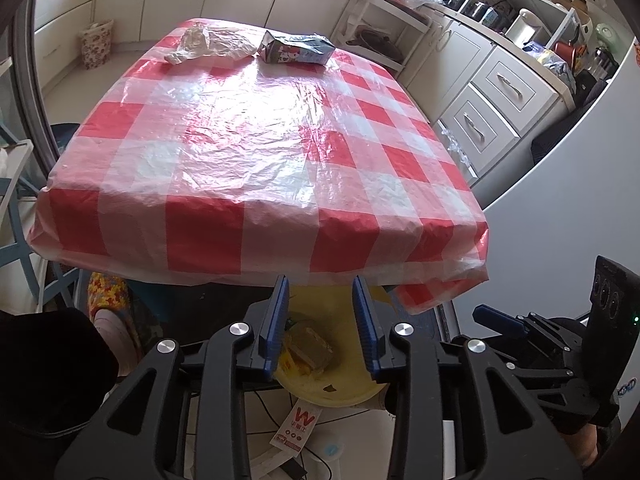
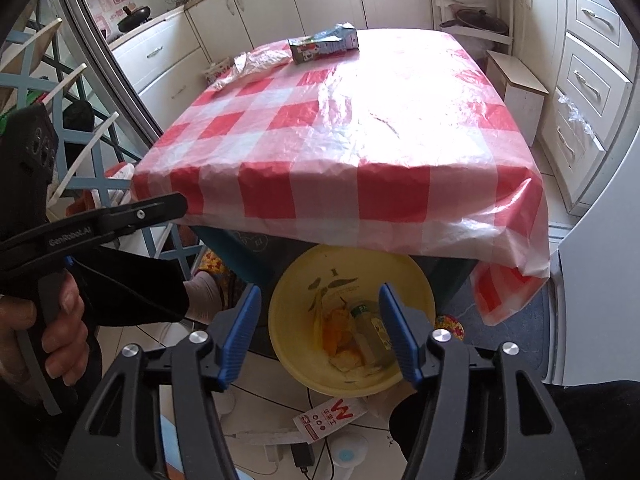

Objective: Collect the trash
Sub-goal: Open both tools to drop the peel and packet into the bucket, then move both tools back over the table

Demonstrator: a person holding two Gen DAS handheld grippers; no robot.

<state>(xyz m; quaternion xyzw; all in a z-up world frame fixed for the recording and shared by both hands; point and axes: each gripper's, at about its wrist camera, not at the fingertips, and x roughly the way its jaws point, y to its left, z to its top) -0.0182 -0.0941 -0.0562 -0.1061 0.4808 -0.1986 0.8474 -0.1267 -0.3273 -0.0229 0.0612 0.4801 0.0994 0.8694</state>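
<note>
Both claws hang over the yellow bin (image 2: 296, 364) on the floor, just below the near edge of the table (image 1: 256, 140). Nothing sits between either pair of blue pads. The right gripper (image 2: 320, 332) is spread wide and empty, right above the bin's mouth. The left gripper (image 1: 320, 324) is parted more narrowly, also empty, over the same bin.

Inside the bin: some orange scraps (image 2: 340, 332), a pale green-labelled bottle or packet (image 2: 372, 336) (hard to say which), and in the left view a brownish lump (image 1: 310, 348). So part of the job looks done, judging by that load.

Left to collect: 2 pieces at the far edge of the table. A flattened milk carton (image 1: 296, 49) lies near the middle of that edge, and a crumpled clear plastic bag (image 1: 208, 44) lies just beside it, toward the far left corner. The rest of the checked tablecloth is bare.

On the floor in front of the bin lies a red and white wrapper (image 2: 332, 416), possibly trash too.
</note>
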